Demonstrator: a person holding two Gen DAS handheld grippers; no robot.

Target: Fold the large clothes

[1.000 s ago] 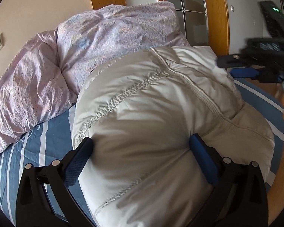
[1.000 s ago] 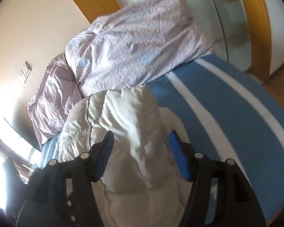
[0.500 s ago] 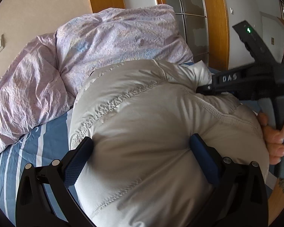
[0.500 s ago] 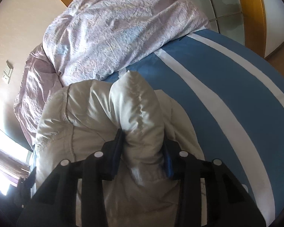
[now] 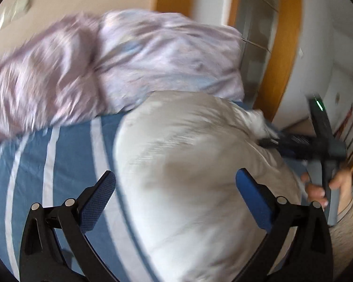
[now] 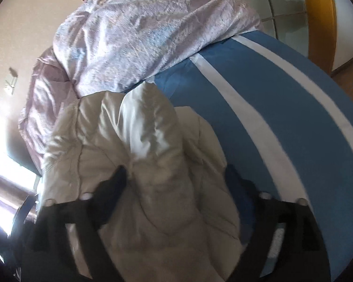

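Left wrist view shows the left gripper with its blue-padded fingers spread wide. The puffy beige jacket bulges up between them: the right-hand pad presses against its side, while the left-hand pad stands clear over the blue striped bed sheet. The jacket lies bunched on the bed, its far end close to the crumpled lilac duvet heaped at the head. At the jacket's far right edge the right gripper meets the fabric, and the person's right hand wraps its handle. This view is blurred by motion, so the fine detail of that contact is not clear.

Right wrist view looks down the right gripper, whose dark fingers stand fairly wide apart. A thick padded fold of the jacket runs up between them. The left finger touches the fold; the right one sits at the jacket's edge over the bed sheet, and the blur leaves it unclear whether the fold is actually pinched. Beyond the jacket, the lilac duvet fills the top of the bed.
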